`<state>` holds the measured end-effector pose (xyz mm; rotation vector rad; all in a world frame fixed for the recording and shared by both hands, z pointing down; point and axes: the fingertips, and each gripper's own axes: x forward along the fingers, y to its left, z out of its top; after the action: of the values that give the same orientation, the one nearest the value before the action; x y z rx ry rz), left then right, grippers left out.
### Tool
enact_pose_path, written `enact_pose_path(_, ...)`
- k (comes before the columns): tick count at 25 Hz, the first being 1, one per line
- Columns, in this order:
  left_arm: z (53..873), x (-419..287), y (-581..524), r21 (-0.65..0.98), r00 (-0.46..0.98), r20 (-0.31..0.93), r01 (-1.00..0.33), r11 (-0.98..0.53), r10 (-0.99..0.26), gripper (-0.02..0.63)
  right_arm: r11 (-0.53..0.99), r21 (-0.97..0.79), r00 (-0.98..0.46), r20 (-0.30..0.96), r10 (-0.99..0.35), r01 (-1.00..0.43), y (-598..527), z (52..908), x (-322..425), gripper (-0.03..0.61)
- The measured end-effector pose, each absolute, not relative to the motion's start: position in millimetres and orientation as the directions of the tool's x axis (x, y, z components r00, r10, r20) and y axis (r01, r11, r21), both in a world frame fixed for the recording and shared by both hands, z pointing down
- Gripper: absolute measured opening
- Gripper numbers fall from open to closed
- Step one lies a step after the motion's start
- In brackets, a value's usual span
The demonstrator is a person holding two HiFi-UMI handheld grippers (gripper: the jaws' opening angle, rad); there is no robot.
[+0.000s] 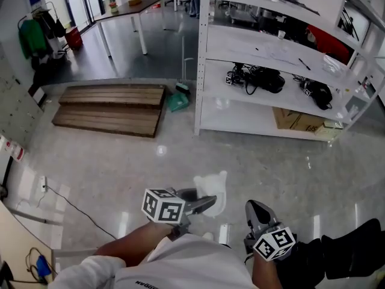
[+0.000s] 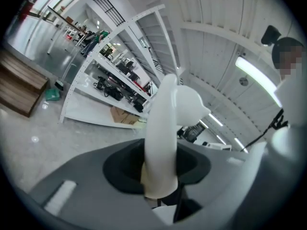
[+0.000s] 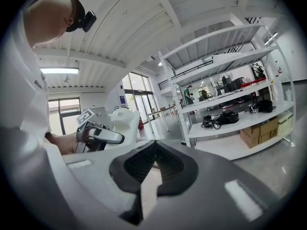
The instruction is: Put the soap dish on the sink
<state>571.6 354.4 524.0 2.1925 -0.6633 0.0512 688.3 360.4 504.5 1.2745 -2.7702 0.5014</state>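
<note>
**Soap dish clamped in left tongs, held over the floor; right tongs closed and empty**

Far left in the head view, a green garment [image 1: 33, 36] hangs on a rack, with a red object [image 1: 73, 38] just beside it. A long bench [image 1: 126, 9] stands at the top. A low wooden platform [image 1: 111, 108] lies on the glossy floor [image 1: 108, 167], and a thin cable [image 1: 72, 206] trails across the floor lower left. A small green item [image 1: 177, 101] sits on the floor between the platform and the shelving.

Low centre, the left tongs [image 1: 204, 202] point roughly level, away from the person, with their marker cube [image 1: 163, 205] behind the jaws. They are clamped on the white soap dish [image 1: 215, 188]. The left gripper view shows the dish standing on edge between the two jaws, both pads pressing its lower part. The dish is in the air above the floor, touching nothing else.

Just to its right, the right tongs [image 1: 255, 208] also point forward, well clear of the dish. The right gripper view shows their jaw tips together with nothing between them.

On the right is a white shelving rack [image 1: 207, 59]. Black cables [image 1: 258, 77] lie on its middle shelf, and a cardboard box [image 1: 298, 120] sits on the bottom one.
</note>
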Motion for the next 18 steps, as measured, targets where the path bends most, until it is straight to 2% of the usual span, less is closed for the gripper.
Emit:
enact_pose_path(12, 526.1, 571.3, 354.9, 0.711, 0.763, 0.258, -0.566, -0.418, -0.593, 0.163, 0.712, -0.328, -0.781, 0.182, -0.597, -0.621, 346.2, 528.4, 689.4, 0.002)
enact_pose_path(18, 535.1, 551.9, 370.2, 0.717, 0.700, 0.294, -0.612, -0.335, -0.651, 0.162, 0.764, -0.350, -0.839, 0.185, -0.511, -0.542, 344.9, 533.1, 667.4, 0.002)
